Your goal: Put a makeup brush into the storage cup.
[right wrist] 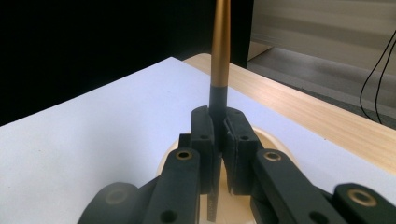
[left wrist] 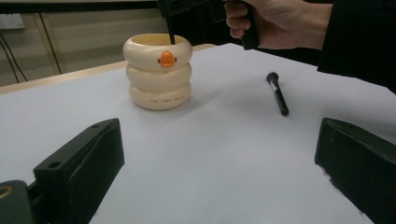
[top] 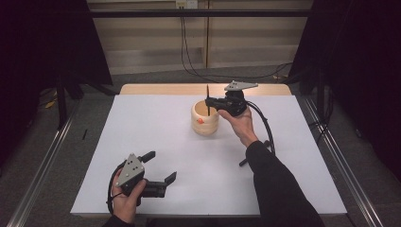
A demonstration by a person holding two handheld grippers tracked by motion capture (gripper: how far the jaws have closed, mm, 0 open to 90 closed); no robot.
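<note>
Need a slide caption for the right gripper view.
Right gripper shut on an upright brush above the cream holder.

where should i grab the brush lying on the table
Take the brush around the middle of its thin black handle, coming straight down from above with the jaws across it. It lies flat on the white table, clear of the cup.

Light falls from overhead onto the white desk (top: 156, 142), which glows evenly while the room's sides sink into near black. Shadows are soft and short: a faint one lies under the left tool (top: 158, 170). No harsh glare. In the left gripper view the near jaws blur; in the right gripper view, the wall beyond the right tool (right wrist: 218, 135) goes hazy.
</note>
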